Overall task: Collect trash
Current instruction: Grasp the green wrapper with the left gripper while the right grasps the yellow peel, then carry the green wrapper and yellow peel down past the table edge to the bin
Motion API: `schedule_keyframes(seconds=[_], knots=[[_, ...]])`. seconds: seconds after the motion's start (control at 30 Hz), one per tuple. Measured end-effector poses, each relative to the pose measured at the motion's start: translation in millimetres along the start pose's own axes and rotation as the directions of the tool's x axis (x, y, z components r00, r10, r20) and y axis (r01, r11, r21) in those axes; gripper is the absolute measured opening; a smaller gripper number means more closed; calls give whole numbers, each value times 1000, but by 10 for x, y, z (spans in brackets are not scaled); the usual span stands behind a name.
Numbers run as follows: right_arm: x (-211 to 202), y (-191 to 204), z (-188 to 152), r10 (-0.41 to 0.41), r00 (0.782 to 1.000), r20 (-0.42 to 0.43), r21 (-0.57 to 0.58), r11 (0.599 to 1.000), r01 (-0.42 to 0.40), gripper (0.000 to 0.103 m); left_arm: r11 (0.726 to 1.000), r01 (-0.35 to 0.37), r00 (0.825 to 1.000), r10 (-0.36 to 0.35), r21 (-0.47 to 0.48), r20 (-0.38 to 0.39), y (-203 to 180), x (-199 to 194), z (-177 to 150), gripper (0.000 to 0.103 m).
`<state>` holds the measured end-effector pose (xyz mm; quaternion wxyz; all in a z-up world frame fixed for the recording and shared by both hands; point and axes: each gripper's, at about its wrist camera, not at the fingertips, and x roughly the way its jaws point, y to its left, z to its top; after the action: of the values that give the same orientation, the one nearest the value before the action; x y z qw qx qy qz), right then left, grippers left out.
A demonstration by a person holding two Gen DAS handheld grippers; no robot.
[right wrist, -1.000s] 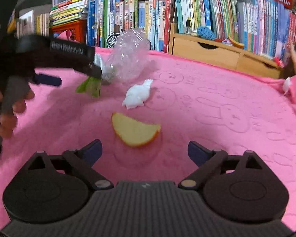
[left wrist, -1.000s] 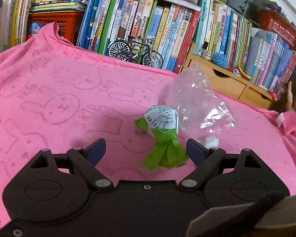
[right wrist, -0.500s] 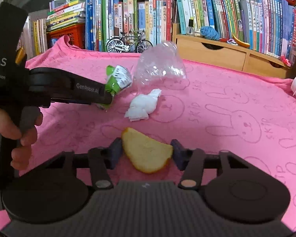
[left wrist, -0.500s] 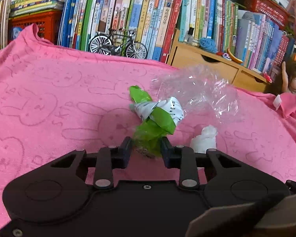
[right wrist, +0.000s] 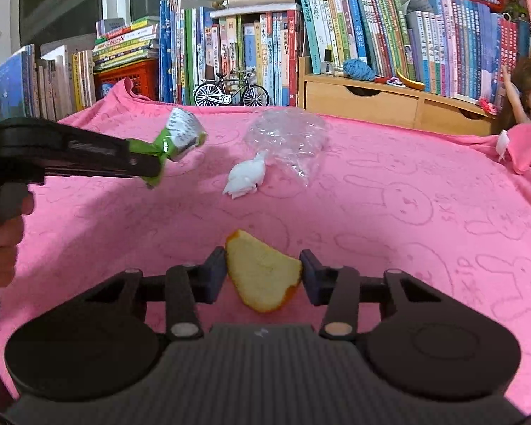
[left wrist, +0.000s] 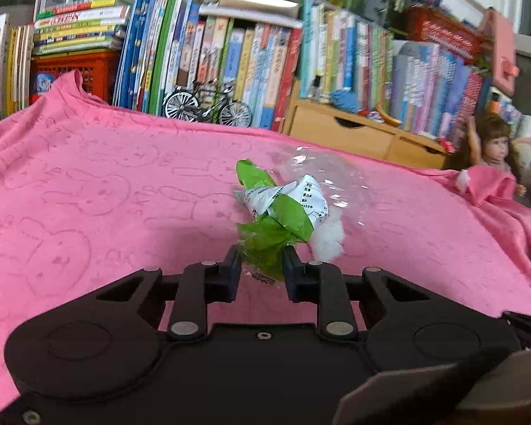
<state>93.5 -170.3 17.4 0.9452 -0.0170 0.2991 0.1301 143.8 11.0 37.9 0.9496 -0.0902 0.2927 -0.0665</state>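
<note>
Two pieces of trash picked at once: L gripper (left wrist: 260, 271) is closing on a crumpled green-and-white wrapper (left wrist: 279, 212), pads pressing its green tail, rest sticking out ahead of the fingertips. A sec ago those jaws stood wide w/ the wrapper lying on the pink cloth (left wrist: 88, 191) in front; in the right-wrist view it hangs clear of the cloth. R gripper (right wrist: 263, 272) is closing too, pads on both edges of an orange peel (right wrist: 262, 272), which a sec ago lay loose ahead of open jaws. Judgement: both grasps look made, so carry-off comes next. Not yet collected: white tissue wad (right wrist: 246, 180) and clear plastic bag (right wrist: 286, 141), on the cloth beyond R gripper's tips.
</note>
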Motion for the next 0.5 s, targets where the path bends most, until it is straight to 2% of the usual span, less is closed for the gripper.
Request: schedule_keyframes(seconds=[0.17, 0.5], knots=[[-233, 4, -114, 13, 1000, 19, 14, 1000, -14, 49, 997, 46, 999, -47, 59, 12, -129, -407, -242, 23], [-674, 71, -400, 35, 998, 57, 43, 998, -37, 49, 978, 164, 986, -161, 129, -29, -294, -1139, -707, 23]])
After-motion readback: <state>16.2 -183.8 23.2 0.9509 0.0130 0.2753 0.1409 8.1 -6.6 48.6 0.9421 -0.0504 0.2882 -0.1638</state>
